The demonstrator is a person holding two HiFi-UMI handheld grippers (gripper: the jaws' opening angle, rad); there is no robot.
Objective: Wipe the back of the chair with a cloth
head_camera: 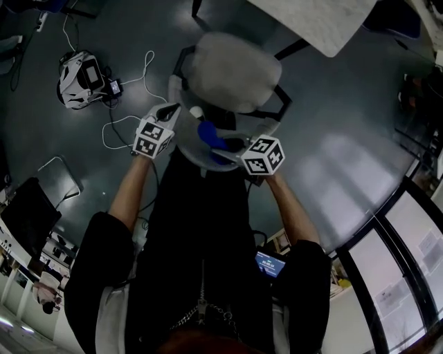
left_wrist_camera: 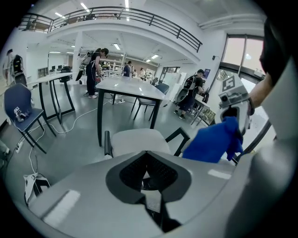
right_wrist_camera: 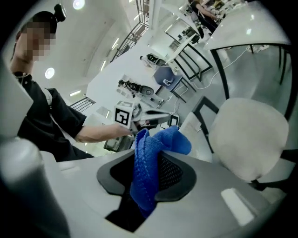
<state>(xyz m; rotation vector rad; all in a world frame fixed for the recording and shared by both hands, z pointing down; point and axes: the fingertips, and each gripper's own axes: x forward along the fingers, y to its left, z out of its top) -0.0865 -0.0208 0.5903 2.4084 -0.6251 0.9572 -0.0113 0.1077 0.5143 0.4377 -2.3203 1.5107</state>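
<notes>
A chair with a pale grey seat stands right in front of me, its curved back nearest me. My right gripper is shut on a blue cloth, which it holds at the top of the chair back. At the back's left edge is my left gripper, jaws closed; only a pale sliver shows between them, and I cannot make out what it is.
A white table stands beyond the chair. On the floor to the left lie a white and black device and loose cables. A blue chair is far left. Several people stand in the distance. Glass panels run along the right.
</notes>
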